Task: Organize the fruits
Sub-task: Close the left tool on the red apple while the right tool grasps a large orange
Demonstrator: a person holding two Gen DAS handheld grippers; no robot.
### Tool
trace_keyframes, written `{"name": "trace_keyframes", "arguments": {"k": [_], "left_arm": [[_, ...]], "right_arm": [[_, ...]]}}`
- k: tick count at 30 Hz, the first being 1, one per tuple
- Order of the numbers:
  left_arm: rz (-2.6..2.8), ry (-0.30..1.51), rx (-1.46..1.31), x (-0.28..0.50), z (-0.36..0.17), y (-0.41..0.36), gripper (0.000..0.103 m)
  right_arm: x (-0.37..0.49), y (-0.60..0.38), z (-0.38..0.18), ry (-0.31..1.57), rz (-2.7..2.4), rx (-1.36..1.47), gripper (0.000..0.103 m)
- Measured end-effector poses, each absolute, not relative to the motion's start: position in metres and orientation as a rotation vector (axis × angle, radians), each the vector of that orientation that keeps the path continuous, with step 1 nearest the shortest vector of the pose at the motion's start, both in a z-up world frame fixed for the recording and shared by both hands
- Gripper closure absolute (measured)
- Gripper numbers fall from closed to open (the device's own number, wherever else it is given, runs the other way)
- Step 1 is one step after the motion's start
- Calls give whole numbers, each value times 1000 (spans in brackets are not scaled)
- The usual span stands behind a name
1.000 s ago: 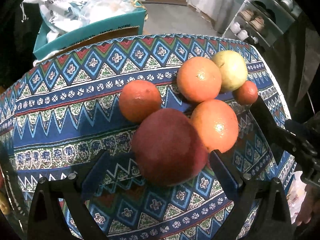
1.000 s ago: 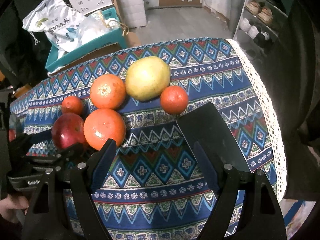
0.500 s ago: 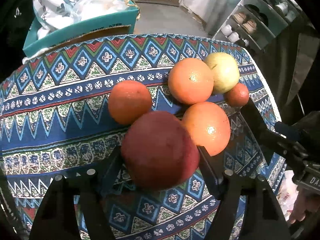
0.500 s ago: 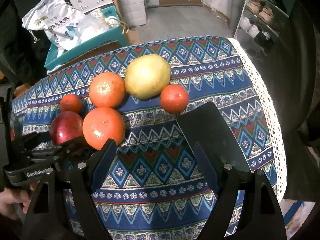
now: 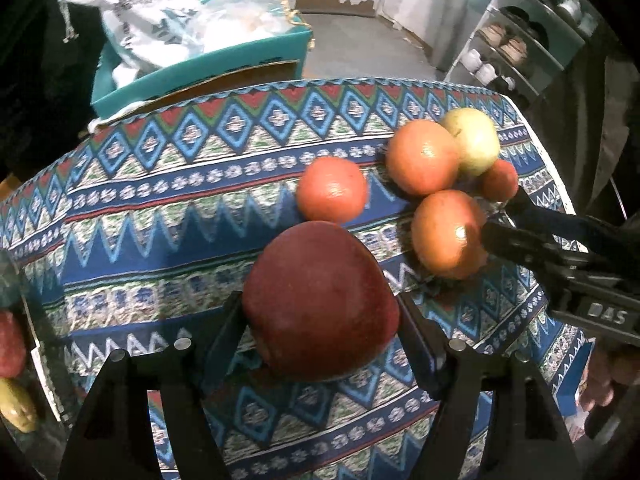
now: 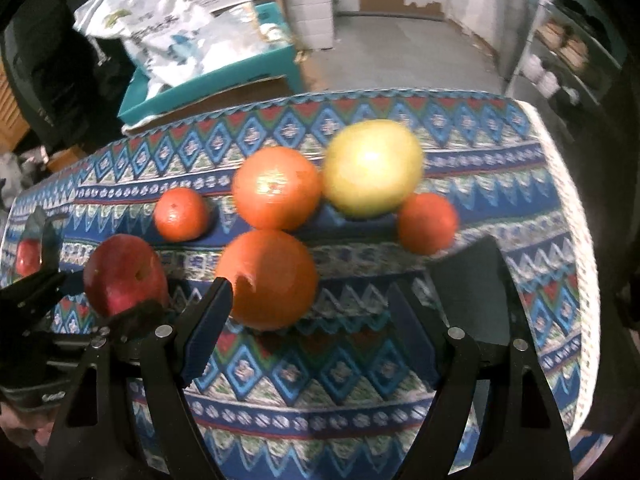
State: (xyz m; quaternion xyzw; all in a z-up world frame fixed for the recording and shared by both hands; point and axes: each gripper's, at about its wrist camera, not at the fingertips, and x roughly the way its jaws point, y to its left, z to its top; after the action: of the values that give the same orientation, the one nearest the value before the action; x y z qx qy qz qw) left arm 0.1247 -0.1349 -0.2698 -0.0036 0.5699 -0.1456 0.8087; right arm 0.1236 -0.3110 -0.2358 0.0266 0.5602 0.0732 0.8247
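My left gripper (image 5: 320,320) is shut on a big red apple (image 5: 318,300), seen in the right wrist view (image 6: 124,276) held just above the patterned cloth. My right gripper (image 6: 308,308) is open, its left finger beside a large orange (image 6: 268,278), also in the left wrist view (image 5: 446,232). Behind lie a second large orange (image 6: 276,188), a yellow-green pear (image 6: 372,168), a small orange (image 6: 426,224) at the right and another small orange (image 6: 182,214) at the left.
The table wears a blue patterned cloth (image 6: 320,392) with a white lace edge at the right (image 6: 576,200). A teal box (image 5: 200,68) holding white bags stands behind the table. Shelves (image 5: 520,40) stand at the far right. More fruit (image 5: 12,344) shows at the left edge.
My left gripper closed on the red apple and drew it back and left, away from the oranges. My right gripper moved forward and left toward the near large orange.
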Motion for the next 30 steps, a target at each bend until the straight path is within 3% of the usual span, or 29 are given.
{"name": "trace_keyframes", "arguments": {"k": [13,15,16,30], "left_arm": [[-263,1220,-29,124,-272,-104,28],[-263,1220,-32,124,-272,-100,28],[-263,1220,-32,124,-272,-100,28],[-272,1188,-34,116,-258,-96,28]], "right_arm": [[142,-282,-278,1293,167,-3,23],[143,-285,-283,1308,171,17,27],[142,-285,-284,1309,179,32,33],[125,-286,-270,1242,150,15,36]]}}
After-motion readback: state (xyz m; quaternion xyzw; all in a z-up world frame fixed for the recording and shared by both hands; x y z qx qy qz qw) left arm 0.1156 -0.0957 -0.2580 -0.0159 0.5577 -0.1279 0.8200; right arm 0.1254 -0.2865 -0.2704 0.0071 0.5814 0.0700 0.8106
